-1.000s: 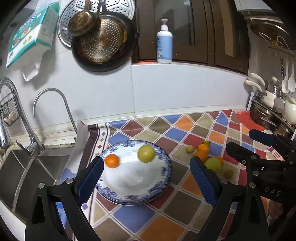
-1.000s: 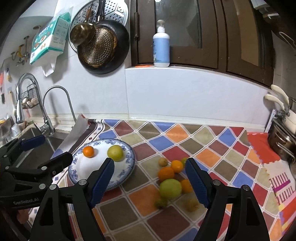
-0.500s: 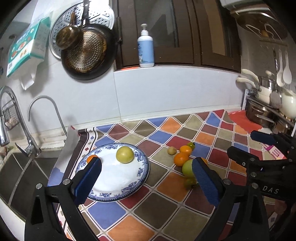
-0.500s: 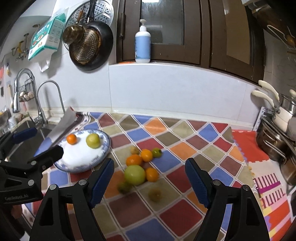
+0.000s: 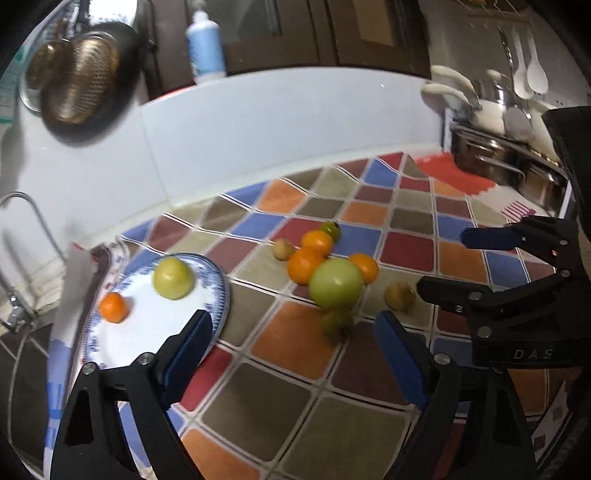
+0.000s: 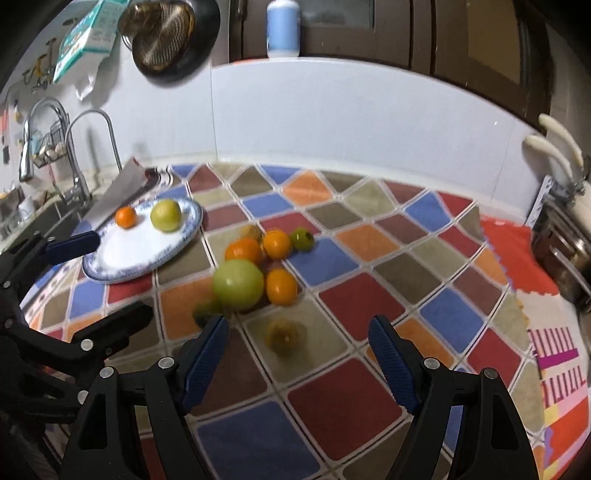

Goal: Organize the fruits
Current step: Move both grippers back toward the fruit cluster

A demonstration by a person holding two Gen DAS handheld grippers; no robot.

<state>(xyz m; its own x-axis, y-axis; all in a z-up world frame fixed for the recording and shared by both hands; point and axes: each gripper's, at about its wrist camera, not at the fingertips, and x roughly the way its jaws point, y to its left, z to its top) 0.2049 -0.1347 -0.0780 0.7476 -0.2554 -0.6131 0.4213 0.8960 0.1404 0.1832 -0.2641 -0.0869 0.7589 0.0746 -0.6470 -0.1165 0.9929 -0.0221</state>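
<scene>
Left gripper [image 5: 291, 334]: blue pads spread, nothing between them; jaws have just been closing. Right gripper [image 6: 297, 341]: blue pads spread, empty, over a blurred brownish fruit [image 6: 282, 334] on the mat.

Fruit cluster, centre of the checked mat [image 6: 354, 295]: large green fruit [image 6: 238, 284], glossy; orange [image 6: 281, 287] touching it at 3 o'clock; two further oranges [image 6: 243, 251] [image 6: 276, 243] at 12 o'clock; small green fruit [image 6: 302, 239] beyond them; small dark-green fruit [image 6: 207, 312] at 7 o'clock, blurred.

Blue-rimmed white plate [image 6: 110, 271], at 10 o'clock from the cluster: holds one small orange [image 6: 125, 216] and one yellow-green fruit [image 6: 166, 215], apart.

Surroundings: sink tap [image 6: 92, 140] far left, hanging pan [image 6: 173, 40] and soap bottle [image 6: 282, 27] at 12 o'clock, steel pots [image 5: 495, 155] at right
</scene>
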